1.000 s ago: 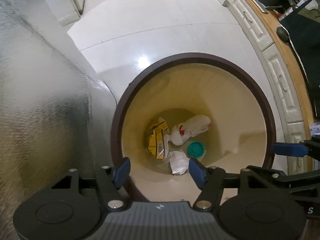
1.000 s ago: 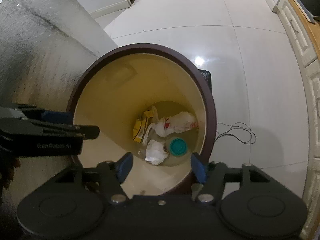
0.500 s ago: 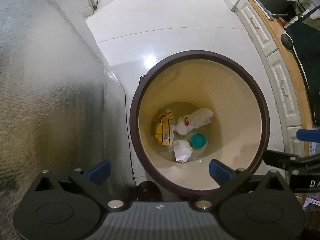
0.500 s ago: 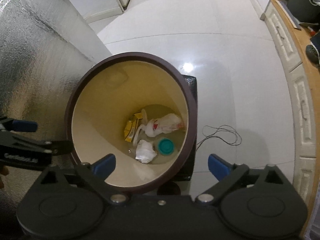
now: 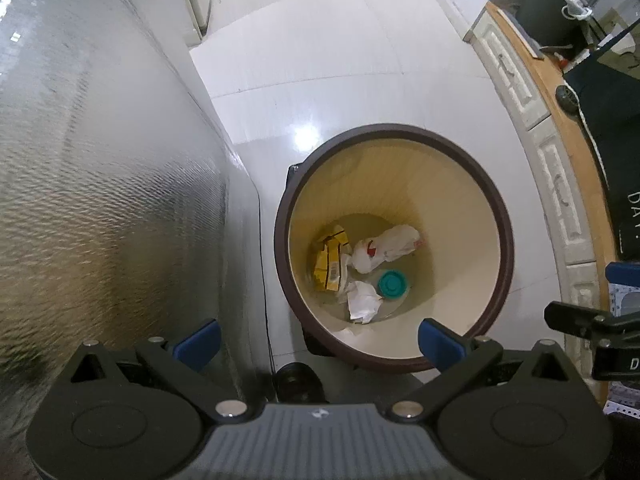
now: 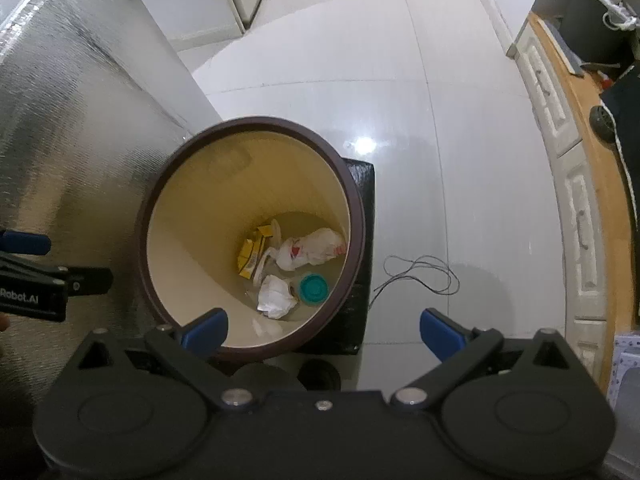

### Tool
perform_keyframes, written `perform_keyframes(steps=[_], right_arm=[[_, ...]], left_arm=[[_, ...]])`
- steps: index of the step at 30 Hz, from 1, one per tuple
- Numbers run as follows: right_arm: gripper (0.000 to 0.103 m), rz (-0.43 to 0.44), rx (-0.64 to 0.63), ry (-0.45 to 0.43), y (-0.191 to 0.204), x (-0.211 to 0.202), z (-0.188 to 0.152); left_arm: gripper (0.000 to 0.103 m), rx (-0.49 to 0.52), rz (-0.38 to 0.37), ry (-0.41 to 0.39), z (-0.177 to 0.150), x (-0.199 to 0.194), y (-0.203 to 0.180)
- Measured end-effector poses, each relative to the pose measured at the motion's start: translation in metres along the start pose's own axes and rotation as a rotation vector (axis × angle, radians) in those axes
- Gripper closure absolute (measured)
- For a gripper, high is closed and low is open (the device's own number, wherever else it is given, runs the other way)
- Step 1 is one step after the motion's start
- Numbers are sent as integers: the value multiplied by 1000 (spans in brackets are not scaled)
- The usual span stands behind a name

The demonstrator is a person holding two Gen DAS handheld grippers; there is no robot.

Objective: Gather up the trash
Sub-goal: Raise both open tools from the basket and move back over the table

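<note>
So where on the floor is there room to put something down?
The white tiled floor beyond the bin is bare, up to the cabinet drawers. A thin wire lies beside the bin. The silver wall crowds the bin's other side, and trash covers the bin's bottom.

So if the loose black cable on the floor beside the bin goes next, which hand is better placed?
Right, probably. Both are open and empty, but the right tongs hang beside the bin where the cable lies; the left tongs sit toward the foil-covered wall, cable out of their view.
</note>
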State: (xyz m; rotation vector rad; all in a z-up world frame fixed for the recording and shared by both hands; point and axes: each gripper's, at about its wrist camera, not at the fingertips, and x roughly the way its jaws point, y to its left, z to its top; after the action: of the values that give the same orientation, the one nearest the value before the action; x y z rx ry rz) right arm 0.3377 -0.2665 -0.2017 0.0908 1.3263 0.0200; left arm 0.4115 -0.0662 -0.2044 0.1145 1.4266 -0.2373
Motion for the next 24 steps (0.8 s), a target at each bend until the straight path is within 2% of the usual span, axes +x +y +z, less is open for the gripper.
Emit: perform_keyframes(steps=[11, 24], right_arm=[[0, -12, 45, -85, -1, -59, -4], [0, -12, 62, -191, -3, -126, -15]], left_arm=[[0, -15, -8, -74, -17, -53, -2], [0, -83, -44, -236, -38, -131, 5]])
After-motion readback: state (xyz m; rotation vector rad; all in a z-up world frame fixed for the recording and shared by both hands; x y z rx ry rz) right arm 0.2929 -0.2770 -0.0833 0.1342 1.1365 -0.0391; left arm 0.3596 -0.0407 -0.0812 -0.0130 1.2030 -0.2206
